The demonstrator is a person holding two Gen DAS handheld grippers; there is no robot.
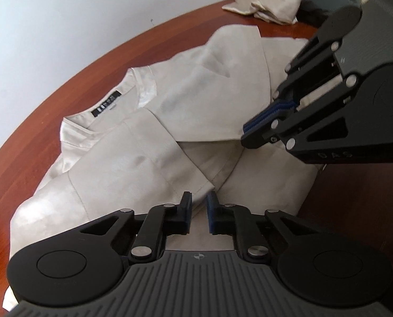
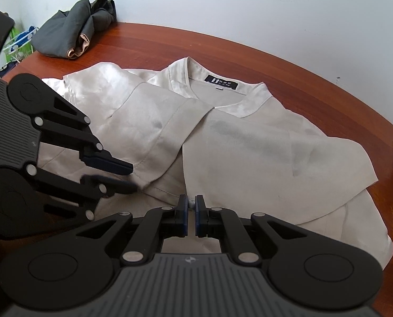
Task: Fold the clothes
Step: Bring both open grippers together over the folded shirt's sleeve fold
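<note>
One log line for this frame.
fold shirt | right gripper: shut on shirt | left gripper: narrow at cuff, grip unclear

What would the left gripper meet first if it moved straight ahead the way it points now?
Most likely the beige shirt: the left gripper points down at the folded sleeve cuff right before its jaws. Depth is unclear.

A home room, reddish wooden table (image 2: 223,45) against a plain white wall (image 2: 249,5), heaped clothes (image 2: 72,31) (laundry waiting)

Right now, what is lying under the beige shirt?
Under the beige shirt only the reddish wooden table shows around its edges. Whatever lies beneath the cloth itself is covered.
</note>
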